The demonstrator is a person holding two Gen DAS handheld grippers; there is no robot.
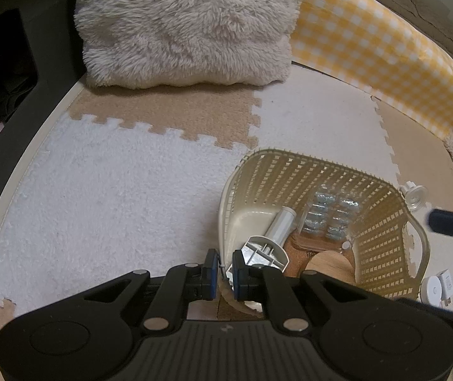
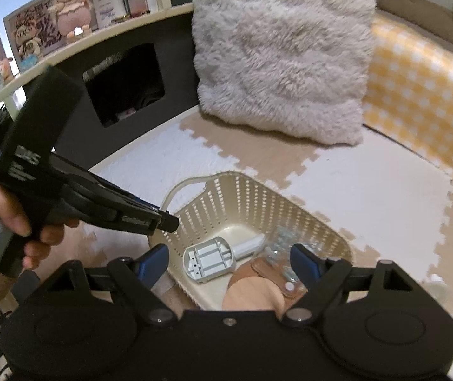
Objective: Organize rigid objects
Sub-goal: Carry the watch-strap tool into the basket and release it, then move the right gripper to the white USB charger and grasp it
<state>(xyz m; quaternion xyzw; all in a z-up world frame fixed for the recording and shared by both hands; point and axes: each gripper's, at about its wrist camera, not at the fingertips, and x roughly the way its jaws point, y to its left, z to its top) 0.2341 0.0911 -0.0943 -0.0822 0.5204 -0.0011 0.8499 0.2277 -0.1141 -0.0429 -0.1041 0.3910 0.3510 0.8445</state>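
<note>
Pinching basket [image 1: 226, 209] rim, left gripper [image 1: 225, 274], right gripper [image 2: 228, 262] agape above

One basket [image 1: 382, 241], one fluffy cushion [image 1: 185, 25], two grippers [image 1: 225, 273] [image 2: 229, 260].

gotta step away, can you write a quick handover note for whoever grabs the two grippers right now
Left gripper: shut on the basket rim at its near-left edge, steadying it.
Right gripper: open, empty, above the basket.
In the basket: grey plastic part, blister pack, wooden disc, brown leather piece.
Left on the mat to the basket's right: clear plastic cap, white round device.
Remaining: put those two in the basket, then release the rim.
</note>
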